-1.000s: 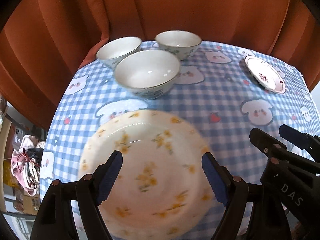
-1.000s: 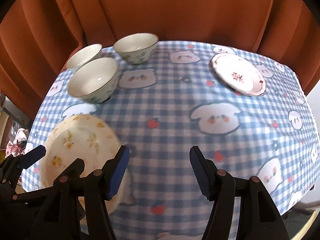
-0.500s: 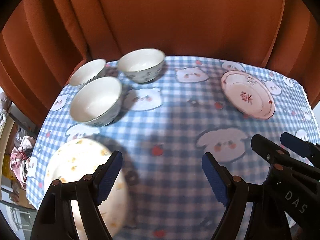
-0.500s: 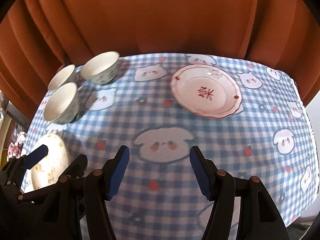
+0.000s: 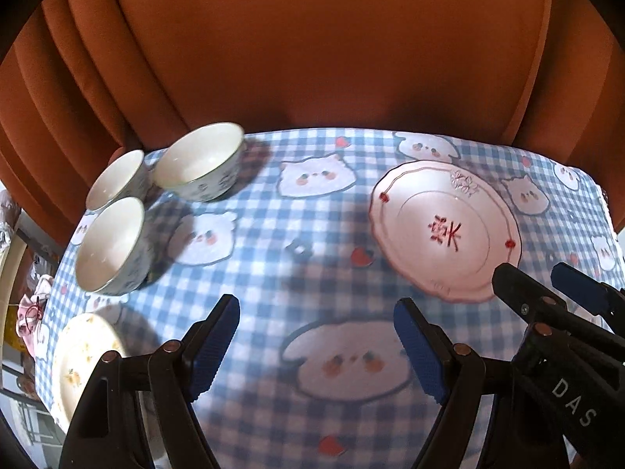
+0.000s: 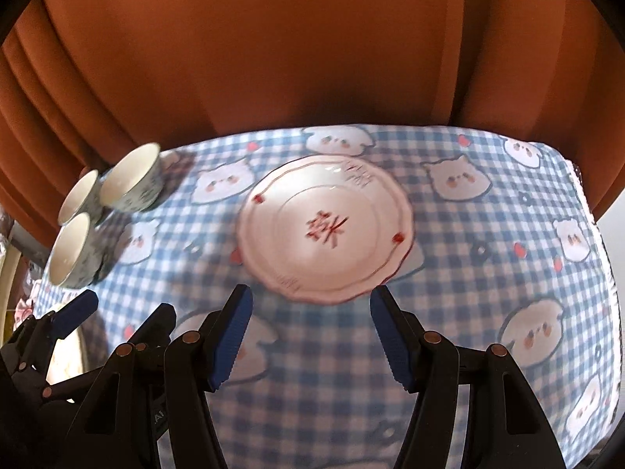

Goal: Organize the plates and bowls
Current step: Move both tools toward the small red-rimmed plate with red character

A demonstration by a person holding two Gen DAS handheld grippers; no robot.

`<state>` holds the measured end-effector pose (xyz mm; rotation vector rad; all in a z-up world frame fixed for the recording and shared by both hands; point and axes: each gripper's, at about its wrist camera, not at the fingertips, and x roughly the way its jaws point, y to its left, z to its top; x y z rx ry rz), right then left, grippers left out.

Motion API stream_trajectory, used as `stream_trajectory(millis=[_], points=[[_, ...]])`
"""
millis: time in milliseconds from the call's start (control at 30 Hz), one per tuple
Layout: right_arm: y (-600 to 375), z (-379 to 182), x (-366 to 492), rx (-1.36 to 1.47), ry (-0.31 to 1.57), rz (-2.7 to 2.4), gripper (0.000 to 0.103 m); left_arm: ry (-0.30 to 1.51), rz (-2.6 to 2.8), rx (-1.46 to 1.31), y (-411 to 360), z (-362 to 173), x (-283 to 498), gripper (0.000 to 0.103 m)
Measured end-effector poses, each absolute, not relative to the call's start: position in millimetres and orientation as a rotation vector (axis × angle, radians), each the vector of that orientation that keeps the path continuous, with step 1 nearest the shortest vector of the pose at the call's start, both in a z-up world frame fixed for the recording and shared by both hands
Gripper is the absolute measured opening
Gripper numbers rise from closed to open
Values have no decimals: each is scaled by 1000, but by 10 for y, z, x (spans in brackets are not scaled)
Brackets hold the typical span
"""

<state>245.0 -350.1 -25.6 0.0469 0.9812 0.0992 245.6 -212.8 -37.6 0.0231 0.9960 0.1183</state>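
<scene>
Right wrist view: pink plate (image 6: pixel 324 230) on surface, just ahead of my right gripper (image 6: pixel 310 336), fingers spread, empty. Left gripper (image 5: pixel 316 348) likewise spread. Risk: thin rim slips, plate skids.

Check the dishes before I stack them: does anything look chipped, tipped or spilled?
Nothing stands out. The three white ceramic bowls stand upright and empty; the pink scalloped plate and yellow-flowered plate lie flat, seemingly intact.
</scene>
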Motion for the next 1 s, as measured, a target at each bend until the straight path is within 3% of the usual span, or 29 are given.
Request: stream_trajectory(millis=[767, 800, 867, 900, 1000], points=[[-4271, -977, 3631, 130, 1064, -2, 66, 1114, 98, 7, -2676, -1158, 3624, 73], [-4272, -991, 3649, 128, 1068, 2, 64, 1110, 94, 7, -2677, -1166, 3627, 72], [-4247, -1020, 3690, 122, 1075, 18, 48, 1101, 83, 16, -2690, -1170, 3634, 70], [-4234, -1033, 3707, 119, 1080, 21, 46, 1100, 67, 14, -2697, -1169, 3635, 64], [-4223, -1040, 3733, 114, 1081, 10, 46, 1102, 57, 16, -2697, -1174, 3646, 64]])
